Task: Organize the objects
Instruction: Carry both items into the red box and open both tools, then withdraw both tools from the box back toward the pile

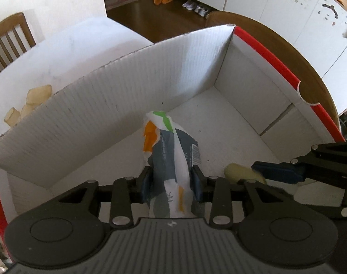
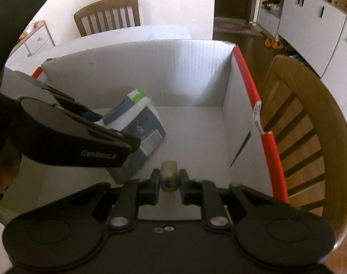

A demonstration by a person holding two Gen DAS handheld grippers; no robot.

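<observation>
A white cardboard box point(image 1: 104, 114) with red rim edges stands on the table, and both grippers reach down into it. My left gripper point(image 1: 171, 182) is shut on a crumpled grey, white, orange and green packet point(image 1: 166, 141), which leans upright over the box floor. Seen from the right wrist, the same packet point(image 2: 141, 123) sits at the box's left, half hidden by the left gripper's body. My right gripper point(image 2: 170, 182) is shut on a small pale yellow piece point(image 2: 170, 173) low over the floor. That piece point(image 1: 239, 173) also shows in the left wrist view, right of the packet.
Several similar pale yellow pieces point(image 1: 36, 96) lie on the white table point(image 1: 70, 52) outside the box's left wall. A wooden chair point(image 2: 299, 137) stands close against the box's right side. Another chair point(image 2: 107, 16) is at the table's far end.
</observation>
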